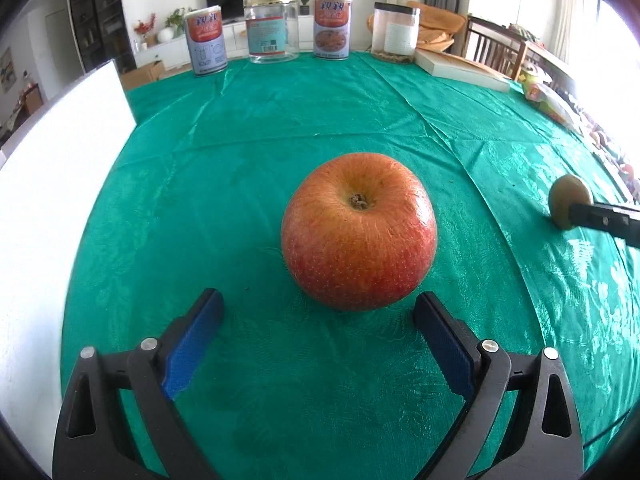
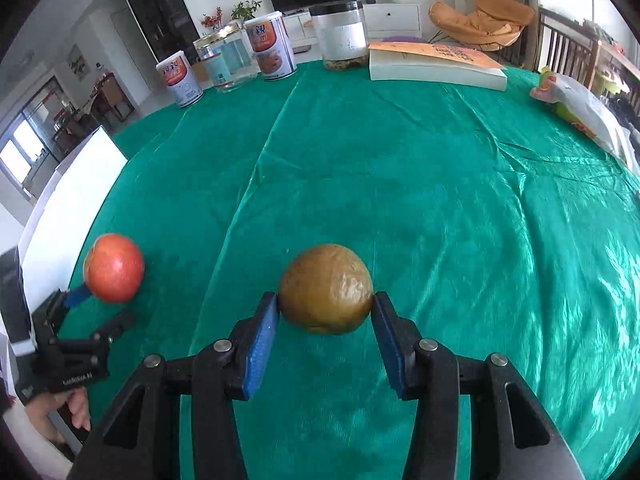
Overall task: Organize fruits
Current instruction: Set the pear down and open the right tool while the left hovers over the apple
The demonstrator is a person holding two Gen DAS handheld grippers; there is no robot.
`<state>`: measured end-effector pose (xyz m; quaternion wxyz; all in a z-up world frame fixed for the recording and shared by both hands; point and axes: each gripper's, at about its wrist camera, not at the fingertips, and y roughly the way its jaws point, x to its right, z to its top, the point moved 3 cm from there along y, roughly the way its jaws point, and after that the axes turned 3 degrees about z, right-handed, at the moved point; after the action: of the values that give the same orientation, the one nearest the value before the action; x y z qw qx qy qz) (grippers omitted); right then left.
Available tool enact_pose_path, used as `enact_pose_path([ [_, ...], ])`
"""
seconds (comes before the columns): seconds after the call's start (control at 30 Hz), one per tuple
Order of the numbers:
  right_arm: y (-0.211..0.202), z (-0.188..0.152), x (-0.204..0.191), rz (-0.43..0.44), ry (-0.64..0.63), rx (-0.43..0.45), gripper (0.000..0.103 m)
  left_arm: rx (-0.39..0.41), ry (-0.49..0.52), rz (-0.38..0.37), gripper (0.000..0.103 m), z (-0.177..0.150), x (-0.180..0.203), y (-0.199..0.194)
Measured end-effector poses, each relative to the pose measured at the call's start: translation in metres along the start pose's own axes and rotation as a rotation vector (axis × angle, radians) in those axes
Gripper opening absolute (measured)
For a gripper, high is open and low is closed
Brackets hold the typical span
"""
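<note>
A red apple (image 1: 359, 232) sits stem-up on the green tablecloth (image 1: 280, 128). My left gripper (image 1: 318, 306) is open, its blue pads (image 1: 192, 344) just short of the apple on either side. A brown kiwi (image 2: 326, 289) lies between the pads of my right gripper (image 2: 325, 306); both pads touch its sides and it rests on the cloth. In the left wrist view the kiwi (image 1: 568, 200) shows at the right with a finger of the right gripper. In the right wrist view the apple (image 2: 114, 267) and left gripper (image 2: 96, 308) show at the left.
Two printed cans (image 1: 206, 42), a glass jar (image 1: 272, 28) and a plastic jar (image 1: 395, 32) stand at the far edge. A book (image 2: 436, 65) and a plastic bag (image 2: 580, 110) lie at the right. A white board (image 1: 52, 184) borders the left.
</note>
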<state>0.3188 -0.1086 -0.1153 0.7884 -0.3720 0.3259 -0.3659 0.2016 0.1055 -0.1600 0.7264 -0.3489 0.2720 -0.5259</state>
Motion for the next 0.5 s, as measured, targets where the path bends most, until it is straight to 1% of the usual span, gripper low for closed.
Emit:
enact_pose_path([
  [0.1,-0.009,-0.022,-0.005,-0.004,0.027,0.033,0.048,0.0,0.0,0.0,0.097,0.0,0.0,0.0],
  [0.2,-0.011,-0.034,-0.01,-0.004,0.051,0.053,0.048,0.0,0.001,0.001,0.097,0.0,0.0,0.0],
  [0.37,-0.016,-0.048,-0.019,-0.012,0.045,0.066,0.048,0.0,0.0,0.0,0.097,0.0,0.0,0.0],
  [0.5,-0.025,-0.052,-0.023,-0.015,0.049,0.1,0.048,0.0,0.0,0.0,0.098,0.0,0.0,0.0],
])
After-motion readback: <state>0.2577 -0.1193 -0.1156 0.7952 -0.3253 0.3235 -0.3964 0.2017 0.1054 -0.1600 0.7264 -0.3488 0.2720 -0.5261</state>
